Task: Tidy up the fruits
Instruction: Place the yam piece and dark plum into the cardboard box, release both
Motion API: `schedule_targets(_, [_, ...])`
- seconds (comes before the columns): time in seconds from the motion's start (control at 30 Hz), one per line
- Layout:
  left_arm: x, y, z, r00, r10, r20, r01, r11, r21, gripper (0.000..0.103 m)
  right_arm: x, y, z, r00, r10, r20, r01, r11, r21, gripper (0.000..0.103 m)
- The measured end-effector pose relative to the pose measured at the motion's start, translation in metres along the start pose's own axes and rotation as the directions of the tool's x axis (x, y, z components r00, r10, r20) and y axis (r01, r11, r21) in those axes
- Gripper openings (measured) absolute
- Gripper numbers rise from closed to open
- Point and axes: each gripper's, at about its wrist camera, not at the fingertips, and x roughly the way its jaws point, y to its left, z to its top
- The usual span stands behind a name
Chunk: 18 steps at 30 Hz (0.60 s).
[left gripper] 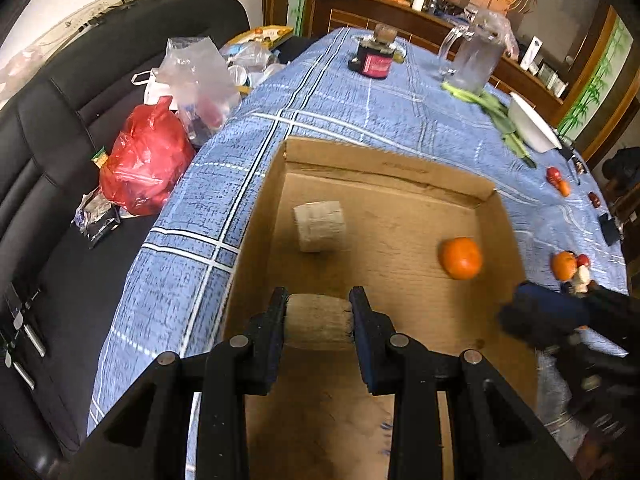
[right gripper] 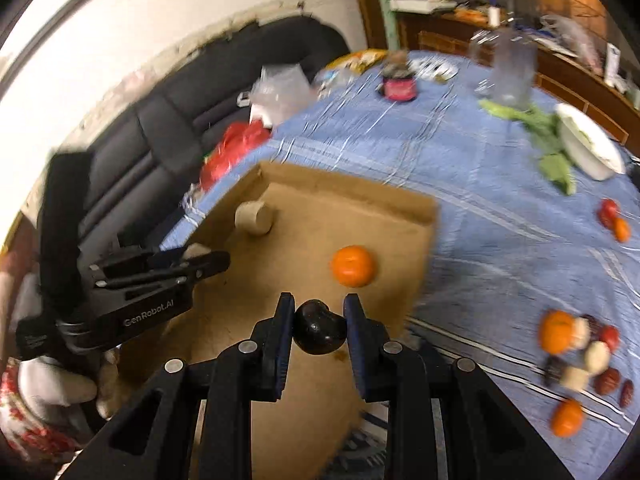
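Inside cardboard box (left gripper: 384, 168), one orange (left gripper: 460, 258), one beige cylinder (left gripper: 320, 226)

"genrobot.ai", seemingly, on left hand-held gripper (right gripper: 208, 260)

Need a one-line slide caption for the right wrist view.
Right gripper carries a dark fruit over the cardboard box holding an orange, left gripper alongside.
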Motion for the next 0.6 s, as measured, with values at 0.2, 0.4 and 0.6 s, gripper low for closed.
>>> schedule_targets(0.2, [0.014, 0.008, 0.002, 1.0, -0.017, -0.02, 0.017, 1.0, -0.008, 0.03, 0.042, -0.001, 0.0, 0.998, -0.024, -0.052, 0.024, 1.0, 0.008, 0.028])
schedule_targets(0.4, [0.018, 0.004, 0.002, 0.999, -0.025, -0.022, 0.025, 1.0, 0.0, 0.035, 0.049, 0.006, 0.001, 0.998, -0.032, -0.059, 0.031, 0.999, -0.021, 0.029])
schedule_targets(0.6, [0.003, 0.005, 0.006, 1.0, -0.024, 0.004, 0.024, 0.999, -0.043, 0.043, 0.038, 0.01, 0.001, 0.999, -0.023, -0.046, 0.021, 0.999, -0.035, 0.03])
